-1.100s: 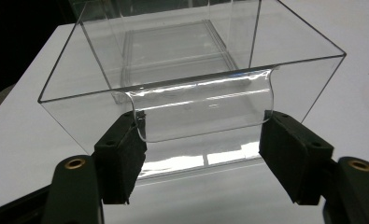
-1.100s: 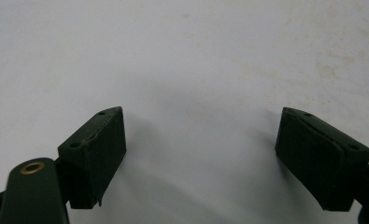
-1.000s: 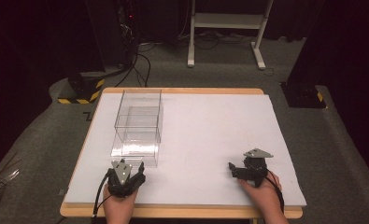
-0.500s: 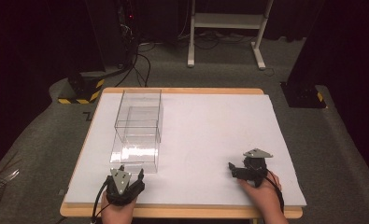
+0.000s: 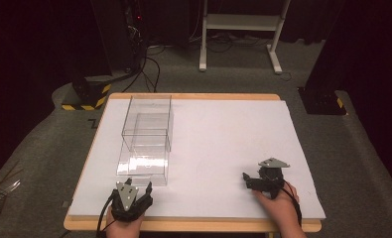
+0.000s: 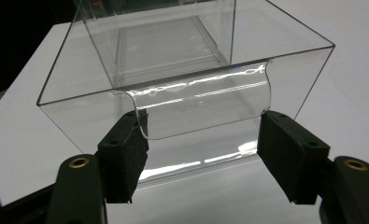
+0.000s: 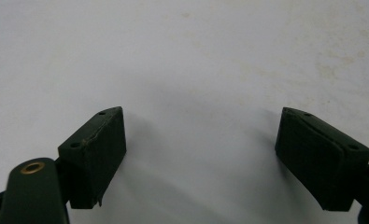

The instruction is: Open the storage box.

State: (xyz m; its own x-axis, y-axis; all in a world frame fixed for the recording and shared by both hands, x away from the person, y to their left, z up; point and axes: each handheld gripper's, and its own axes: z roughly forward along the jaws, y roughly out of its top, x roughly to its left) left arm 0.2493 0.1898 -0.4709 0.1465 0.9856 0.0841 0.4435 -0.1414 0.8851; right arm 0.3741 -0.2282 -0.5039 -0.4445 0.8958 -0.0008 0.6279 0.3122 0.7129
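Observation:
A tall clear plastic box (image 5: 147,119) stands on the left part of the white table (image 5: 223,144). A lower clear open-topped tray (image 5: 143,163) reaches out of it toward me. The tray's front wall (image 6: 201,100) has a curved grip recess. My left gripper (image 5: 135,187) sits at the near edge just short of that wall. In the left gripper view my left gripper (image 6: 203,142) is open, its jaws level with the two ends of the recess and not touching it. My right gripper (image 5: 246,180) rests at the near right, pointing left. Here too my right gripper (image 7: 201,149) is open over bare table.
A white stand (image 5: 240,29) and cables (image 5: 149,64) are on the floor beyond the table. A black and yellow striped base (image 5: 84,96) sits off the far left corner. The wooden table edge (image 5: 193,225) runs close under both hands.
My left gripper has drawn back toward the near edge, a little away from the tray. The right gripper and the clear box have stayed put.

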